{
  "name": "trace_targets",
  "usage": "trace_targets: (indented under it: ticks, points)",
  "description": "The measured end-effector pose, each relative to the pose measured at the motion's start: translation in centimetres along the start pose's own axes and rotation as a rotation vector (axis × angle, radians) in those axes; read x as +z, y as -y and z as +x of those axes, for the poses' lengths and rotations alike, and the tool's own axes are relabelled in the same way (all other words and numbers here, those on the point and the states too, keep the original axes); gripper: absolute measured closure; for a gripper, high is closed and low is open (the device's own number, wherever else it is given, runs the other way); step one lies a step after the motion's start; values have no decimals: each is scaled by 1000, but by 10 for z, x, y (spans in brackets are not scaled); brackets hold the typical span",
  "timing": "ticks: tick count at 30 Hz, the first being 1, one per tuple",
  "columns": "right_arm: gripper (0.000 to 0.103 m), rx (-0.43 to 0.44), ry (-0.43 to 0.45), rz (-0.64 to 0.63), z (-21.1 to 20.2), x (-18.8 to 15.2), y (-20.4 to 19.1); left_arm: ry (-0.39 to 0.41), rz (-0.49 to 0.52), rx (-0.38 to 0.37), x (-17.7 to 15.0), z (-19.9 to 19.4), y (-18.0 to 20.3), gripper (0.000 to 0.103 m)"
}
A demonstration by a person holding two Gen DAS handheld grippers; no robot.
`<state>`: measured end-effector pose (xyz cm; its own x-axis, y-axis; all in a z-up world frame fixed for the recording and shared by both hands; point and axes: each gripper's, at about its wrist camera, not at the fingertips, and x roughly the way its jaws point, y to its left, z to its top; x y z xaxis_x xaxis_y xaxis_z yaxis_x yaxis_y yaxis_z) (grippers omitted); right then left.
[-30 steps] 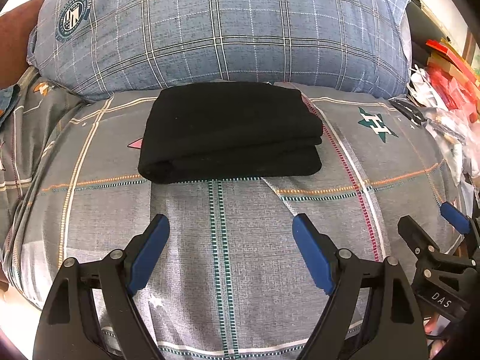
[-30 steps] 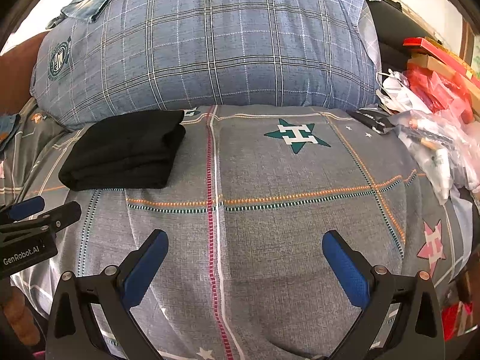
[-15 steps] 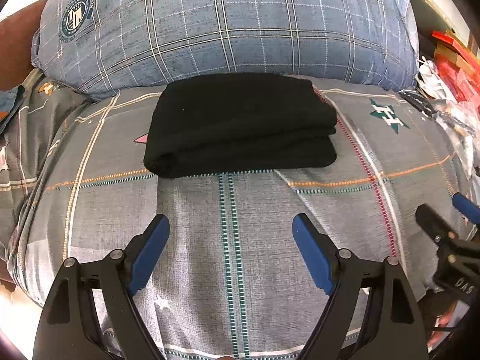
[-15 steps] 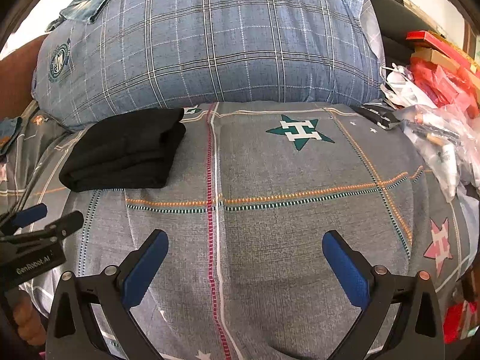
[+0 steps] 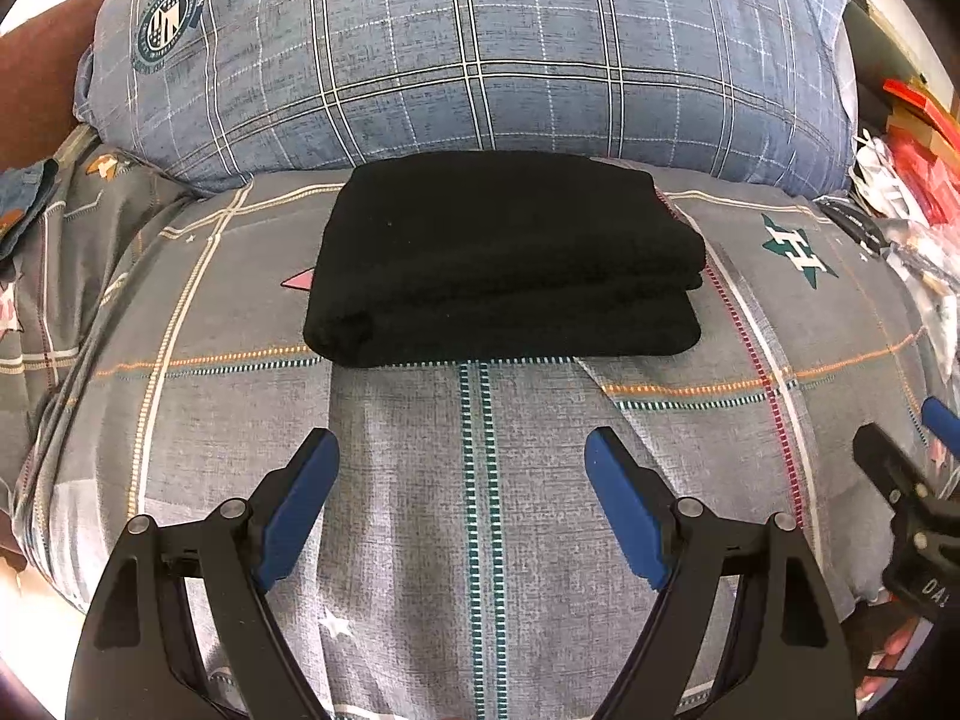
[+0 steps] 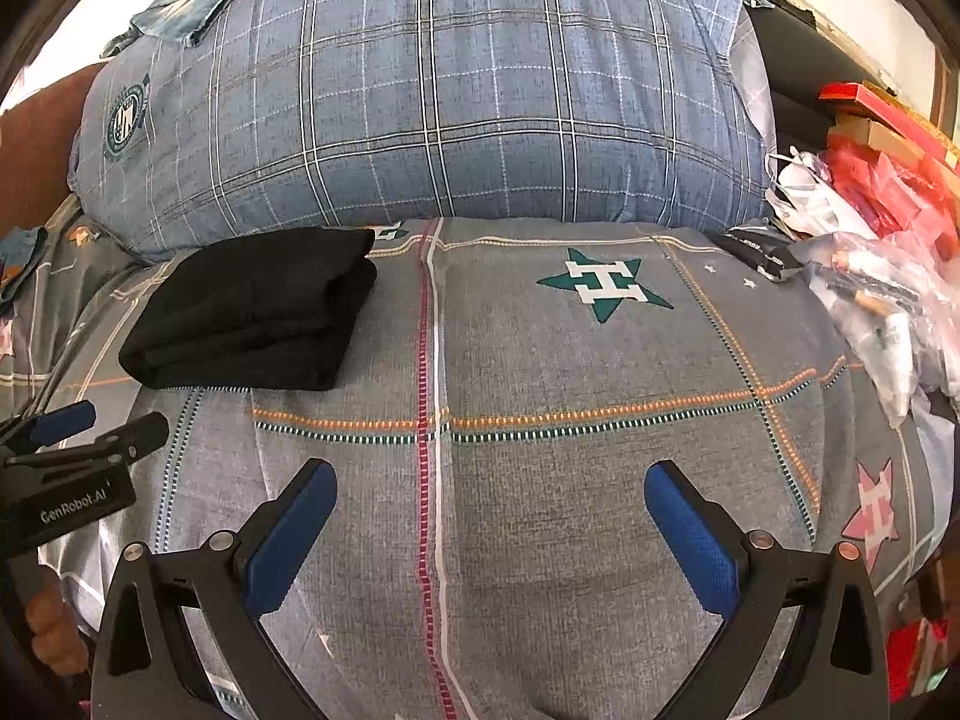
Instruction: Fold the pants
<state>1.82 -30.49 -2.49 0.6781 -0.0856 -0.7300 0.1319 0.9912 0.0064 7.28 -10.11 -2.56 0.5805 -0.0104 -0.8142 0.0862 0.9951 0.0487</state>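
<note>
Black pants are seen folded in a compact stack on grey patterned bedspread, back edge touching blue plaid pillow. L gripper is held released, nothing btwn pads, near stack. R gripper likewise released, empty, over bare bedspread, well apart from pants.

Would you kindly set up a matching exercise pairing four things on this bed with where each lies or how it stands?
Things:
1. folded black pants
2. blue plaid pillow
3. green star
4. left tongs

Places or states:
A. propped behind the pants at the back of the bed
B. printed on the grey bedspread, right of the pants
C. open, holding nothing
D. lying in a neat stack on the bedspread

Pairs: 1-D, 2-A, 3-B, 4-C
</note>
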Motion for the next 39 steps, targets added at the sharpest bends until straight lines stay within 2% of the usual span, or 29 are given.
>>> trace_targets:
  ticks: [39]
  points:
    - [0,11,-29,-2,6,-5,-1,-11,11,-52,4,-6,12,18]
